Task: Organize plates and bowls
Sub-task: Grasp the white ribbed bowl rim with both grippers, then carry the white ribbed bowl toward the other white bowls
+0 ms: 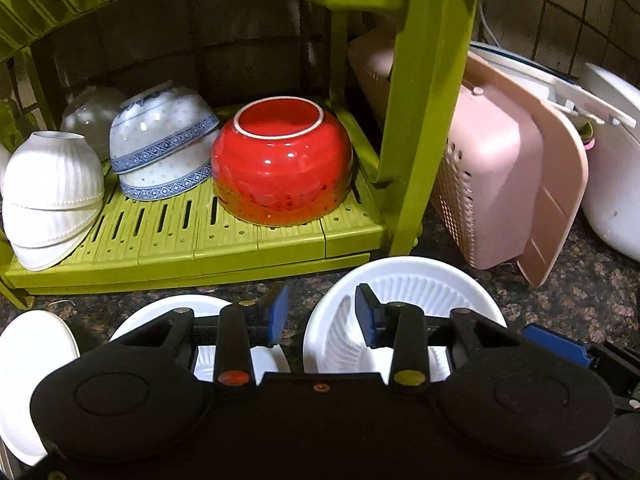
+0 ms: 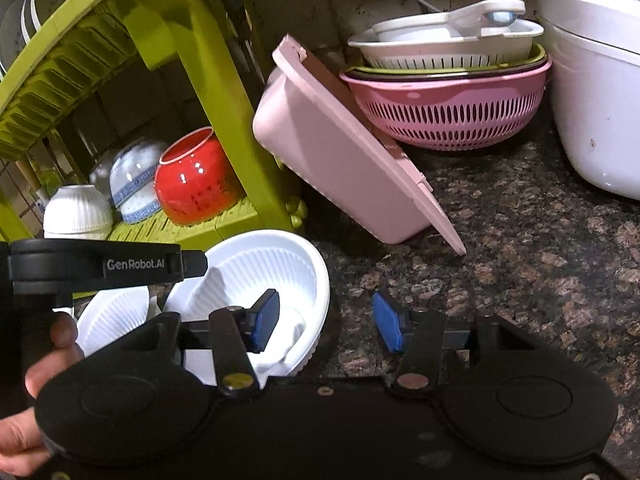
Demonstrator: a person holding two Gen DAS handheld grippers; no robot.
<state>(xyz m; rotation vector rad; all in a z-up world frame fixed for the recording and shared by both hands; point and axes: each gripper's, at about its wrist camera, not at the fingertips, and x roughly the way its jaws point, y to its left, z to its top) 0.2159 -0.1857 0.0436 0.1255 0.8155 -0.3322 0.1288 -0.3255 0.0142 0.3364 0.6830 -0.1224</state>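
A white ribbed bowl sits upright on the dark granite counter in front of the green dish rack. My left gripper is open, with its jaws either side of the bowl's left rim. Open too, my right gripper straddles the bowl's right rim, one finger inside. A second white ribbed bowl and a white plate lie to the left. On the rack's lower shelf a red bowl, blue-patterned bowls and stacked white bowls rest upside down.
A pink perforated basket leans against the rack's right leg. Behind it, stacked colanders and a large white pot stand by the tiled wall. Bare granite counter spreads to the right. A hand holds the left gripper.
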